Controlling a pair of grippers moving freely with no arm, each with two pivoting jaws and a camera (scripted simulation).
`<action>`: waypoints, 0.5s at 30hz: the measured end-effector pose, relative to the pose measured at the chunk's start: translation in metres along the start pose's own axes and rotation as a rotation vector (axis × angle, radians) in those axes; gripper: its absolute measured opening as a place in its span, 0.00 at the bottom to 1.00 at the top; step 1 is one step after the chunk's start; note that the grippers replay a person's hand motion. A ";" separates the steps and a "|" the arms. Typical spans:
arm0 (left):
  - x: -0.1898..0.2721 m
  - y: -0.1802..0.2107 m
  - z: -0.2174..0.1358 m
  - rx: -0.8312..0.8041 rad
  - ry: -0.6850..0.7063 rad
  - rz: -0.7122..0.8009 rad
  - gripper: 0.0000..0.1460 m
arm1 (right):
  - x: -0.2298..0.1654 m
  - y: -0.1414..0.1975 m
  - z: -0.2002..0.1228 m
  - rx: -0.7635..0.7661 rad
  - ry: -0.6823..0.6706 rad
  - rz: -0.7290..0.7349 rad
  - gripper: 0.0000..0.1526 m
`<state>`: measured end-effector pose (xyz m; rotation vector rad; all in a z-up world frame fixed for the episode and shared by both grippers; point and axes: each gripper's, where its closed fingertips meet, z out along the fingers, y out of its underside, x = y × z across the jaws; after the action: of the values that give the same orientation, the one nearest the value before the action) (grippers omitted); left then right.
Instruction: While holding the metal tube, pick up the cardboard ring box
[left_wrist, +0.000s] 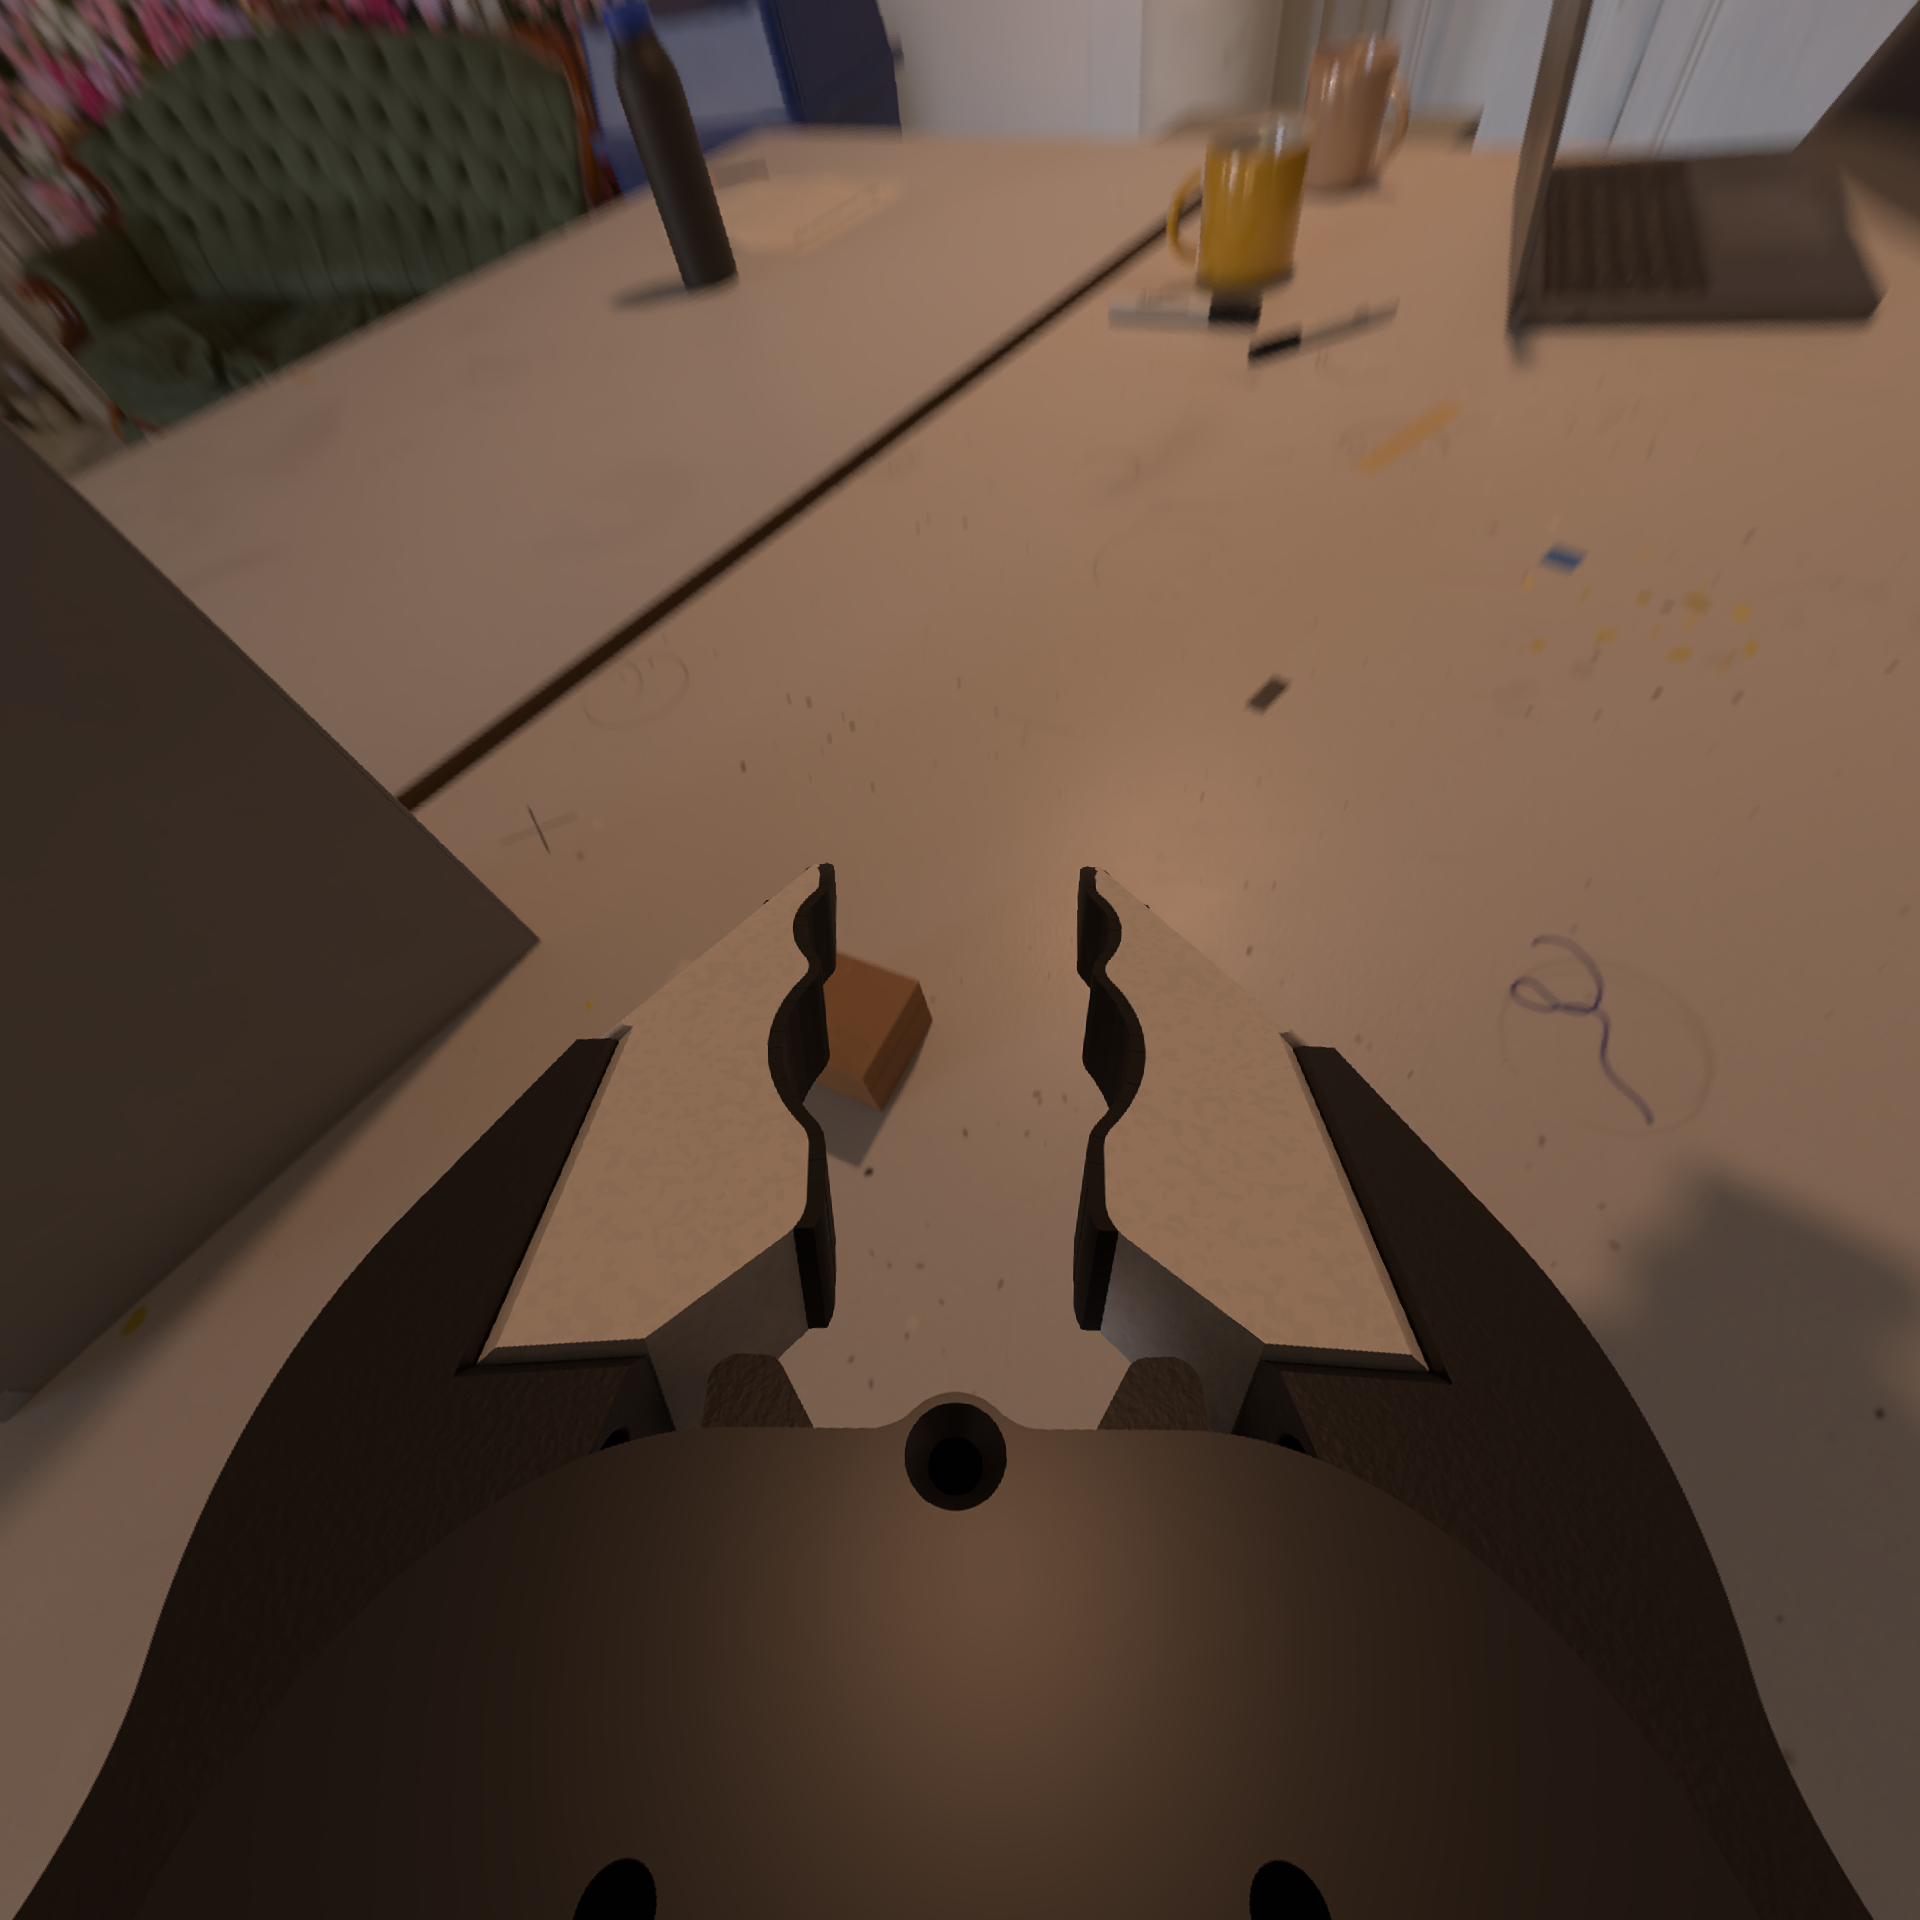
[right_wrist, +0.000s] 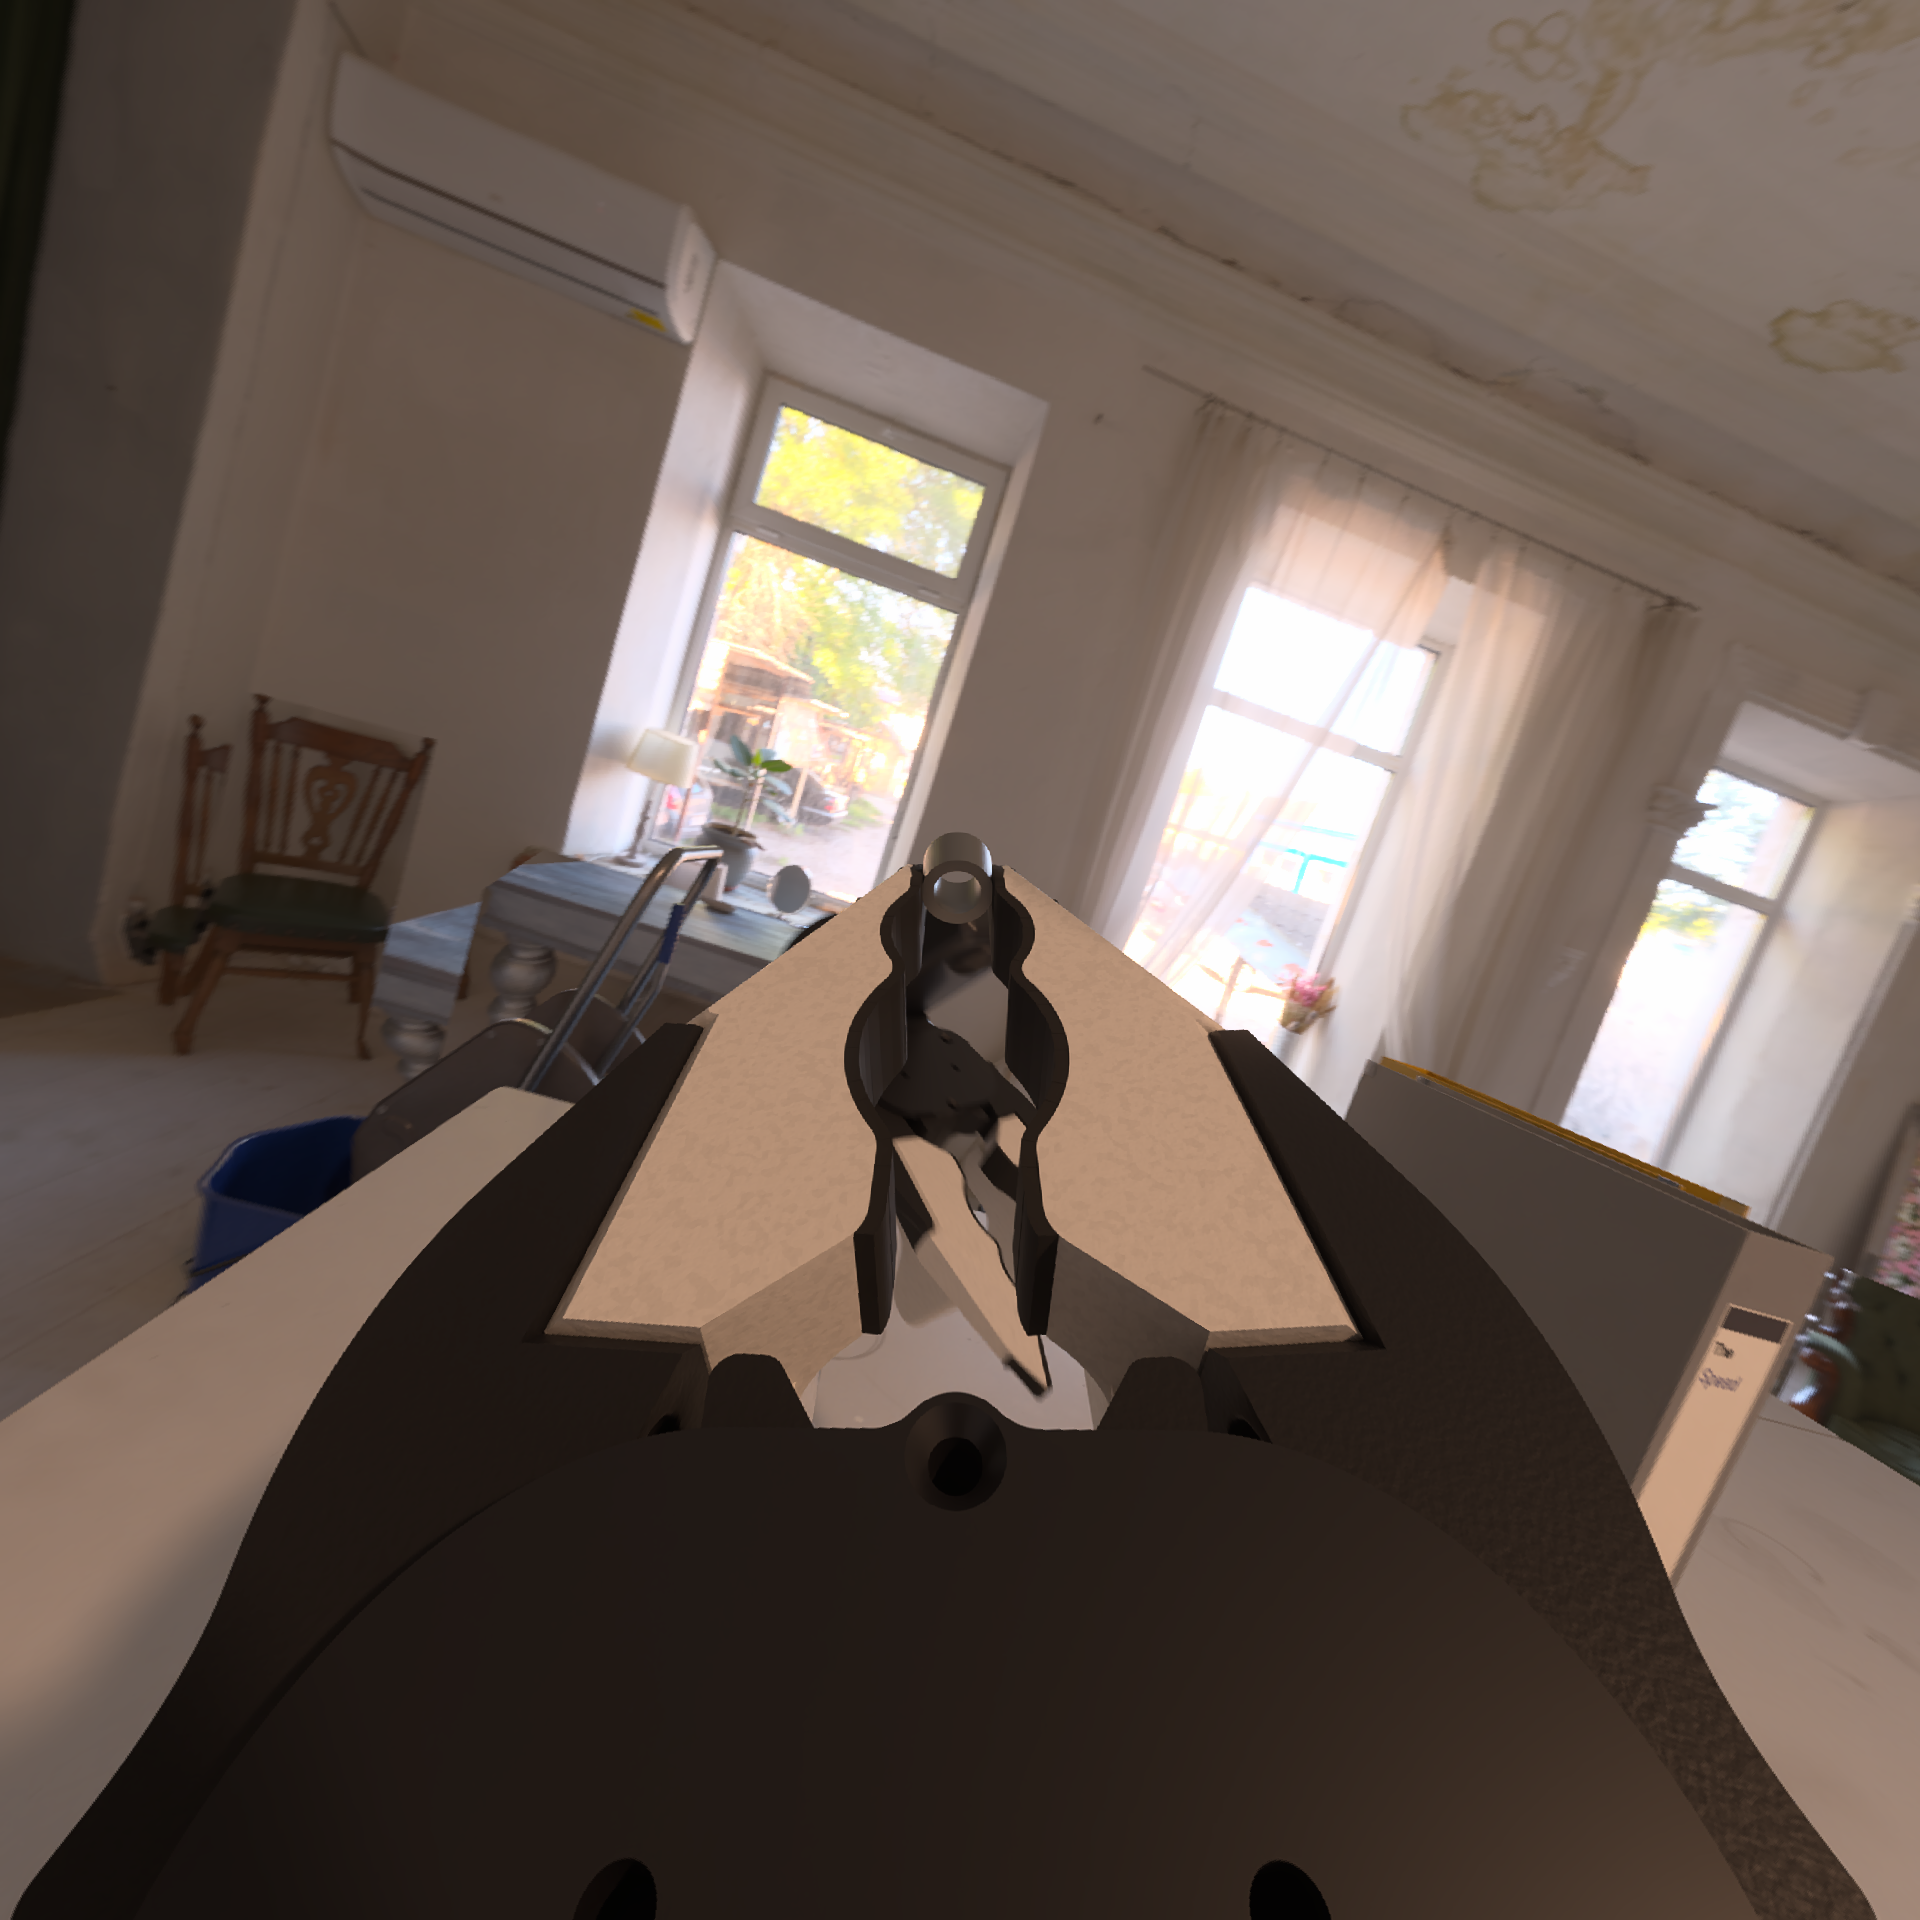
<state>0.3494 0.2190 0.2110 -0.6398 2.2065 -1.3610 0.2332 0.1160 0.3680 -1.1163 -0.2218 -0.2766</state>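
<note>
In the left wrist view the small brown cardboard ring box (left_wrist: 875, 1016) lies on the beige table (left_wrist: 1143, 644), partly hidden behind my left finger. My left gripper (left_wrist: 956, 883) is open and empty above the table, with the box just inside its left finger. In the right wrist view my right gripper (right_wrist: 958, 883) is shut on the short grey metal tube (right_wrist: 956, 871), whose open end shows at the fingertips. It is raised and points at the room's windows.
A grey box (left_wrist: 187, 883) stands close at the left. Farther back stand a dark bottle (left_wrist: 673, 156), a yellow mug (left_wrist: 1242, 203), an open laptop (left_wrist: 1683, 218) and some pens (left_wrist: 1309, 332). The right wrist view shows a grey box (right_wrist: 1558, 1257) at the right.
</note>
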 end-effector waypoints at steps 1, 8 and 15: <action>0.001 0.008 0.009 -0.047 0.004 0.008 0.32 | -0.003 -0.005 -0.002 -0.006 -0.021 0.002 0.07; 0.003 0.066 0.071 -0.368 0.044 0.028 0.33 | -0.010 -0.031 -0.018 0.029 -0.104 0.080 0.07; -0.024 0.113 0.106 -0.795 0.127 0.195 0.39 | -0.011 -0.042 -0.027 0.058 -0.161 0.133 0.07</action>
<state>0.4165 0.2055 0.0700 -0.5753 2.8131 -0.3963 0.2104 0.0753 0.3890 -1.0915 -0.2952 -0.0618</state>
